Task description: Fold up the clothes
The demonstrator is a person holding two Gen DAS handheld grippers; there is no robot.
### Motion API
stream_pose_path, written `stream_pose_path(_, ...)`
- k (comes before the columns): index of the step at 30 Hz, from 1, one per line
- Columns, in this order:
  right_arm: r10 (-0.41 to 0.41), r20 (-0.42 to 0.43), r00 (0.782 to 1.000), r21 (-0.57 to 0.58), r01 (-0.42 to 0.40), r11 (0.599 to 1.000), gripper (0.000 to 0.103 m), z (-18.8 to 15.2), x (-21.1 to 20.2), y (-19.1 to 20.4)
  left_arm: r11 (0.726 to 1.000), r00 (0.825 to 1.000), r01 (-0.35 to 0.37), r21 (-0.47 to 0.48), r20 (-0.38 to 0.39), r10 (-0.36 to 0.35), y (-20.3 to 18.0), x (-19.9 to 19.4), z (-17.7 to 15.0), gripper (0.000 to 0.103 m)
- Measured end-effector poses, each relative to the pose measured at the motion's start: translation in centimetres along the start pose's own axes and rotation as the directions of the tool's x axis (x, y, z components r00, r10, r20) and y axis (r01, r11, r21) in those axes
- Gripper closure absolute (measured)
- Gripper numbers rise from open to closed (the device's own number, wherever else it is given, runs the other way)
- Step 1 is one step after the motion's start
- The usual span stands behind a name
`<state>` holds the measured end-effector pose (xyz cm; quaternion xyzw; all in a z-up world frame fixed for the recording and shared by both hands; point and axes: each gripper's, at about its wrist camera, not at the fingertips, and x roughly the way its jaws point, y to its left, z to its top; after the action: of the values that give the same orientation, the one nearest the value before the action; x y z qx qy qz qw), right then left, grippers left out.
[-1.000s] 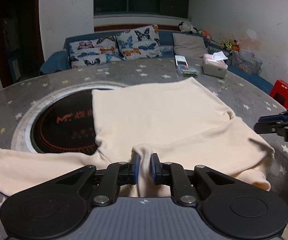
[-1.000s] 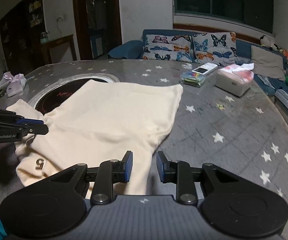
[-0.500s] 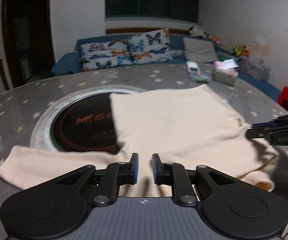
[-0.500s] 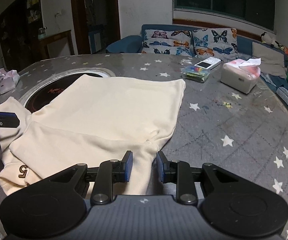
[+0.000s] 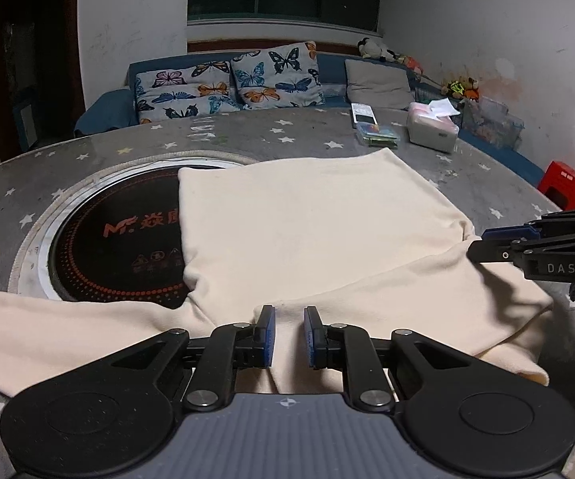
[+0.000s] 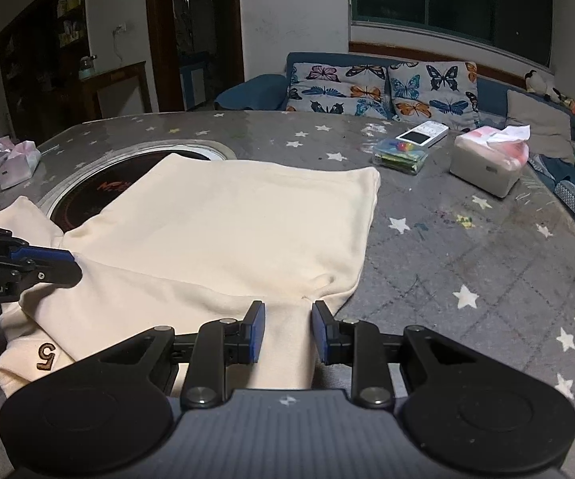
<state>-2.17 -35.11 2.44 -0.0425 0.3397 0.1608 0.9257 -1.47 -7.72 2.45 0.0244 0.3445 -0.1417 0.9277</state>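
A cream sweatshirt [image 5: 307, 223] lies flat on the grey star-patterned table, its body spread toward the far side; it also shows in the right wrist view [image 6: 239, 223]. One sleeve is folded across the near edge and carries a brown "5" [image 6: 46, 353]. The other sleeve [image 5: 40, 327] stretches out to the left. My left gripper [image 5: 286, 331] is open, its jaws just above the fabric at the near edge. My right gripper [image 6: 287, 329] is open over the sleeve by the armpit. Each gripper shows in the other's view, the right [image 5: 499, 239] and the left [image 6: 48, 265].
A round black induction cooktop [image 5: 115, 247] is set into the table, partly under the sweatshirt. A tissue box [image 6: 487, 163], a phone [image 6: 421, 133] and a small colourful packet [image 6: 401, 151] lie at the far side. A pink bundle [image 6: 16, 159] sits at the left edge.
My left gripper let go of the fold of fabric it pinched a second ago and now stands open above it. The right gripper stayed open and shifted slightly forward.
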Motion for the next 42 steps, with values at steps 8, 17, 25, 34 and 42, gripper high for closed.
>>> stream_pose_path(8,0.024,0.014,1.0,-0.044,-0.023,0.999,0.078,0.4,0.1,1.4,0.997,0.999,-0.052,-0.057,0.011,0.053,1.9,-1.5,-0.6,0.082)
stream_pose_path(17,0.038,0.007,0.999,-0.054,-0.037,0.998,0.08,0.7,0.1,2.1,0.941,0.964,-0.256,-0.221,0.012,0.265,8.7,-4.3,-1.7,0.07)
stream_pose_path(25,0.086,0.015,0.996,-0.091,-0.085,0.992,0.079,1.1,-0.5,4.3,0.791,0.857,-0.49,-0.367,-0.036,0.514,15.7,-5.4,-2.4,0.06)
stream_pose_path(34,0.092,0.01,0.996,-0.091,-0.09,0.992,0.079,0.8,-0.9,4.6,0.732,0.845,-0.507,-0.455,-0.096,0.526,19.4,-4.5,-3.5,0.062)
stream_pose_path(42,0.091,0.006,0.996,-0.081,-0.09,0.993,0.079,0.5,-1.1,4.5,0.742,0.859,-0.463,-0.485,-0.038,0.511,19.2,-4.9,-3.0,0.097)
